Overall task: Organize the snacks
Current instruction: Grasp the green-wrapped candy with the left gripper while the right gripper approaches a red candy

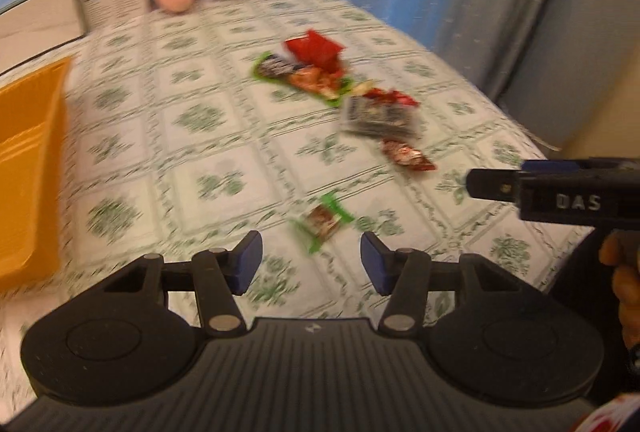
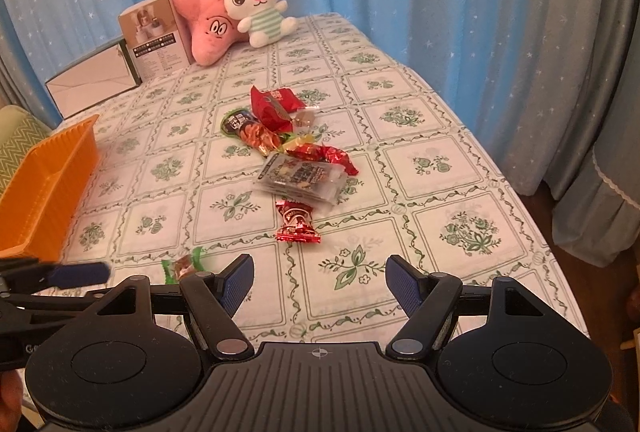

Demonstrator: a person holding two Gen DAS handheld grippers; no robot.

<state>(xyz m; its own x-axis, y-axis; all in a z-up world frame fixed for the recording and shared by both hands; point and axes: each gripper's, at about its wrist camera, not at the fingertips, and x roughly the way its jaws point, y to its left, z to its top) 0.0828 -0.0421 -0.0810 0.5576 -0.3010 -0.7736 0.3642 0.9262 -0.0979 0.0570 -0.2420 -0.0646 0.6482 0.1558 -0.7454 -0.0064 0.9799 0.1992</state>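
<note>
Several snack packets lie in a loose line along the middle of the table: a red bag (image 2: 274, 103), a green-edged packet (image 2: 250, 129), a clear grey packet (image 2: 300, 177), a red foil candy (image 2: 298, 222) and a small green-ended candy (image 1: 322, 224) (image 2: 184, 266). An orange basket (image 2: 44, 183) (image 1: 28, 167) stands at the left edge. My left gripper (image 1: 311, 264) is open and empty, just short of the green-ended candy. My right gripper (image 2: 320, 282) is open and empty, above the near tablecloth. The left wrist view is blurred.
A pink plush (image 2: 208, 31), a white rabbit plush (image 2: 258, 7) and a printed box (image 2: 154, 35) stand at the far end. A grey box (image 2: 92, 79) sits beside them. Blue curtains hang behind. The table edge (image 2: 532, 216) drops off on the right.
</note>
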